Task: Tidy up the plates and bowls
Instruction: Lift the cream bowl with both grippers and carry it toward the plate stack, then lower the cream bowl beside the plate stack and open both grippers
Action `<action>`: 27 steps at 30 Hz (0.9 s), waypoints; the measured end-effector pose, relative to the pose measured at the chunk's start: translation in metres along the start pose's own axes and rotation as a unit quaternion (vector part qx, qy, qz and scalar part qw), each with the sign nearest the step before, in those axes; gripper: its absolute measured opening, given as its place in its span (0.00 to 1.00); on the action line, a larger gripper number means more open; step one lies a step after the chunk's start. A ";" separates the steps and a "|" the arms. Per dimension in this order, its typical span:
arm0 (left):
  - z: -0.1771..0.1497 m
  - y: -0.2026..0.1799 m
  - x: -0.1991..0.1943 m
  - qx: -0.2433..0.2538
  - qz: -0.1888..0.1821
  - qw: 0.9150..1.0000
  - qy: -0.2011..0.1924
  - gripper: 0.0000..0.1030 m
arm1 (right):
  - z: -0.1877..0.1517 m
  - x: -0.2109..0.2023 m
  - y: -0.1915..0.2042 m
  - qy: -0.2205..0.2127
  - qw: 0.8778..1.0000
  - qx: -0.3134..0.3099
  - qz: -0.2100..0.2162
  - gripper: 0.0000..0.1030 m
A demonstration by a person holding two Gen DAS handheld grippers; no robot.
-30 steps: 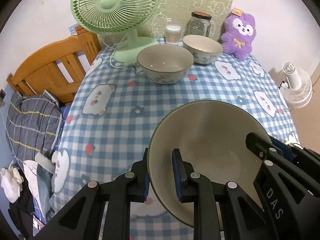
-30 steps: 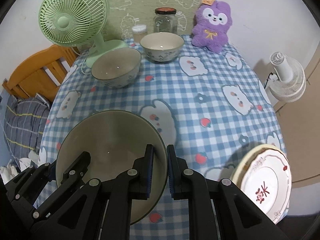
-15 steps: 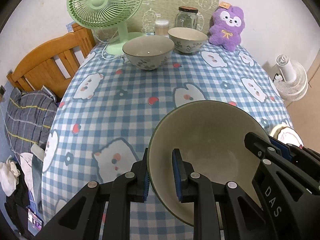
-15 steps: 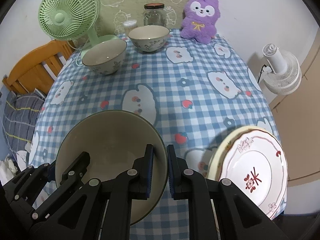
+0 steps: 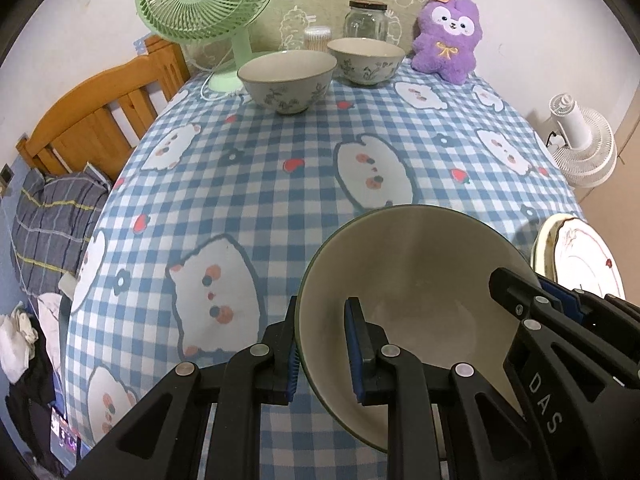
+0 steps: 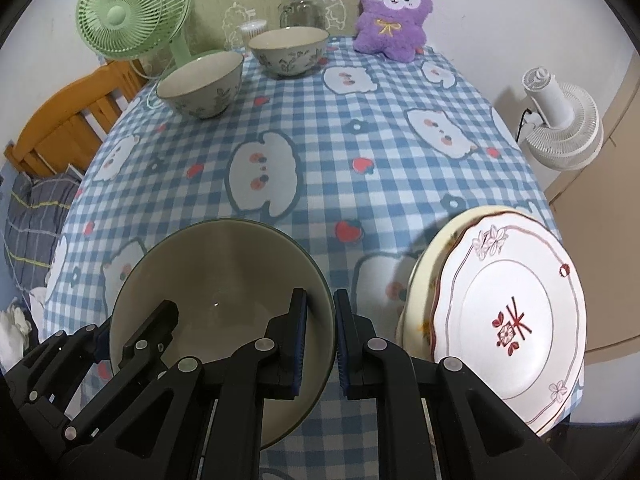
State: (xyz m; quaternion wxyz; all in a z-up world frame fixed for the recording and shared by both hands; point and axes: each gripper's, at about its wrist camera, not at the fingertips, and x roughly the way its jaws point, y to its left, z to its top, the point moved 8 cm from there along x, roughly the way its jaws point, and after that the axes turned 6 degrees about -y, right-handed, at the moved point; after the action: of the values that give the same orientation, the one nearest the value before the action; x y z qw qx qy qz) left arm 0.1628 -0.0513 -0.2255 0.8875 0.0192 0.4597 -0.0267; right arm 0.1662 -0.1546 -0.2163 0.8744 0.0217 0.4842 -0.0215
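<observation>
Left wrist view shows my left jaws (image 5: 320, 344) pinching the near-left rim of a big bowl (image 5: 424, 280), one blue pad outside the wall and one inside. My right jaws (image 6: 320, 336) pinch the opposite rim, so the big bowl (image 6: 216, 300) hangs between both of my hands above the near part of the desk (image 5: 304, 184); whether its base touches the cloth is hidden from me.

Just beside it on the right lies a stack of plates (image 6: 508, 320), close to its rim at the desk's near right corner. Far back stand two smaller bowls (image 5: 288, 80) (image 5: 366, 60), well apart from mine. Behind them are a green fan (image 5: 208, 4), a glass jar (image 5: 366, 20), a small tub of cotton swabs (image 5: 318, 36) and a purple plush toy (image 5: 448, 36). A white fan (image 6: 560, 120) stands off the desk to the right, and a wooden bed frame (image 5: 100, 112) with bedding to the left.

The letters "DAS" are readable on the black body of my right jaws in the left wrist view. The top plate bears a red flower emblem in its middle.

The big bowl is plain cream inside, with a thin dark green rim and nothing in it.
</observation>
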 end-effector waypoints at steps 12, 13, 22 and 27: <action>-0.015 0.001 0.000 -0.007 0.003 1.000 0.001 0.17 | -0.012 -0.002 0.002 0.002 1.000 -0.013 -0.006 0.16; -0.016 0.001 0.000 -0.008 0.002 1.000 0.002 0.17 | -0.013 -0.002 0.002 0.003 1.000 -0.012 -0.007 0.16; -0.019 -0.004 -0.001 -0.007 -0.009 1.000 0.009 0.35 | -0.016 -0.002 0.001 0.011 1.000 -0.006 -0.004 0.17; -0.019 -0.003 -0.002 -0.002 0.002 1.000 0.016 0.44 | -0.014 -0.003 0.000 0.011 1.000 -0.014 -0.004 0.17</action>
State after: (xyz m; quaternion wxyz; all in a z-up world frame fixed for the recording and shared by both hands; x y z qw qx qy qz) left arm 0.1465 -0.0536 -0.2348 0.8801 0.0189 0.4739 -0.0238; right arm 0.1525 -0.1534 -0.2209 0.8691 0.0082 0.4942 -0.0177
